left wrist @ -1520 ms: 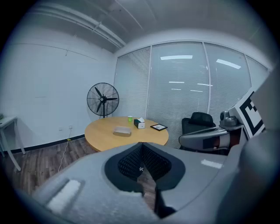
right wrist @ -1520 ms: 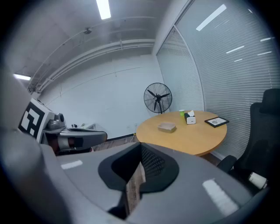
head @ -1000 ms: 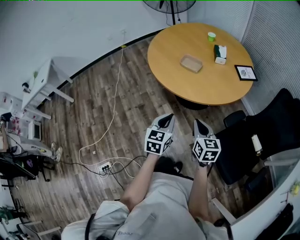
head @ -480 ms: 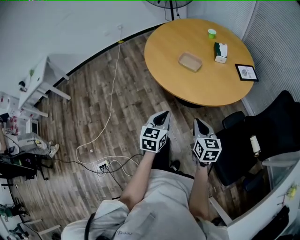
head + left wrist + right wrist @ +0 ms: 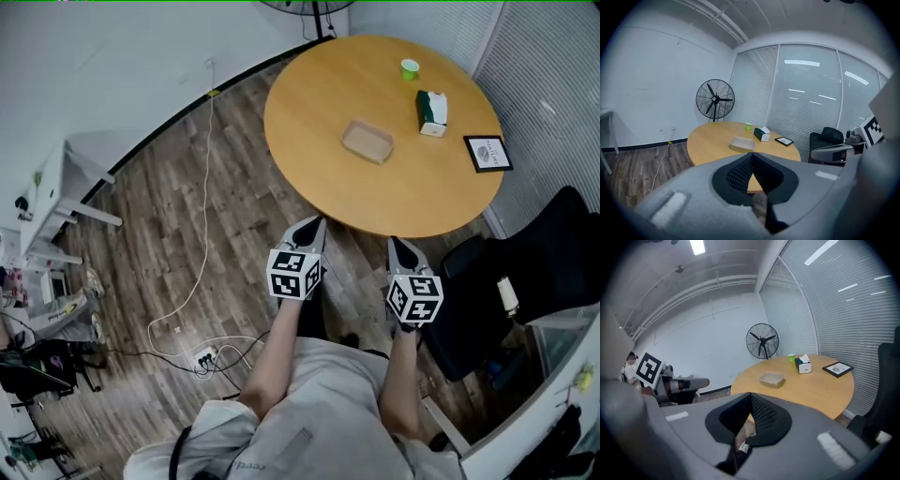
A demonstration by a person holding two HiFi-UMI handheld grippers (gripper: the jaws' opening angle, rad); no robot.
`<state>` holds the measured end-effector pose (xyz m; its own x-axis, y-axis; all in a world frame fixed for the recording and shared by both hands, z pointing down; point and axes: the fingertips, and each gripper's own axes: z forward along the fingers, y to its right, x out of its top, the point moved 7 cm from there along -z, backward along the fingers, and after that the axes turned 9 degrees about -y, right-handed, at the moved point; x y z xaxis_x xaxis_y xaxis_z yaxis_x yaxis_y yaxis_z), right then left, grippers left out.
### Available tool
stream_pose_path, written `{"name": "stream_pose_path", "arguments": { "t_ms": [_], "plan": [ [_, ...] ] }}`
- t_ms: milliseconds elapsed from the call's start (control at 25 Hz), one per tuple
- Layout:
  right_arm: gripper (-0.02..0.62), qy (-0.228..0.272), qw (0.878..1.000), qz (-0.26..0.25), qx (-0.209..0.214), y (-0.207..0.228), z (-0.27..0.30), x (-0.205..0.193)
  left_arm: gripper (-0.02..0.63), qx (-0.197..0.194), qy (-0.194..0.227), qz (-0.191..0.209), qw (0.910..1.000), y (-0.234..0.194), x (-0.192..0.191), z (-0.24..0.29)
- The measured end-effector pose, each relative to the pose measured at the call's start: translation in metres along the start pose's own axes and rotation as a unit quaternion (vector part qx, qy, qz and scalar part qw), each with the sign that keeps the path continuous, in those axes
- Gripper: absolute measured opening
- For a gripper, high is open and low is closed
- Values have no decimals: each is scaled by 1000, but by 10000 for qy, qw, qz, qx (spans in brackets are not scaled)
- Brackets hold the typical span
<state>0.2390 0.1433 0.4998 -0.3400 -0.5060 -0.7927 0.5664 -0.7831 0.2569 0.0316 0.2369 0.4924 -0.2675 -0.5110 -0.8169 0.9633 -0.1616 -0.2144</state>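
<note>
Left gripper (image 5: 314, 225), right gripper (image 5: 395, 246): jaws closed, nothing held. Both near 6 o'clock edge of round table (image 5: 300, 122). Shallow tray (image 5: 367, 141) at table centre. Tissue box (image 5: 431, 112) at tray's 2 o'clock.

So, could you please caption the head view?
The left gripper and right gripper, fingers together, held before a round table bearing a tray.

1 tbl (image 5: 309, 103), 1 tray (image 5: 367, 141), 1 cup (image 5: 410, 67)
</note>
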Motion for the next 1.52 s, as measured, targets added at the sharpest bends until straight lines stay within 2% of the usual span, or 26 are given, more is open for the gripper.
{"name": "stream_pose_path", "arguments": {
  "t_ms": [240,440,720,960,1240,1360,1520],
  "plan": [
    [0,68,9975,508,-482,17,98,56,5,-444,-171,286,9985,-80,76,87],
    [0,32,9925,804,-915,19,162,103,5,-900,-456,495,9937,-131,131,152],
    [0,-40,9808,1163,-1566,34,208,139,5,-1542,-828,766,9816,-160,179,230],
    [0,-23,9644,1532,-2157,48,219,147,5,-2101,-1167,1037,9652,-157,195,280],
    [0,-81,9536,1853,-2370,65,222,135,5,-2296,-1524,1153,9543,-145,178,304],
    [0,-146,9562,1828,-2282,74,227,135,5,-2230,-1626,1179,9539,-144,172,310],
    [0,-297,9641,1679,-2036,90,238,137,5,-2002,-1620,1125,9597,-144,168,317]
  ]
}}
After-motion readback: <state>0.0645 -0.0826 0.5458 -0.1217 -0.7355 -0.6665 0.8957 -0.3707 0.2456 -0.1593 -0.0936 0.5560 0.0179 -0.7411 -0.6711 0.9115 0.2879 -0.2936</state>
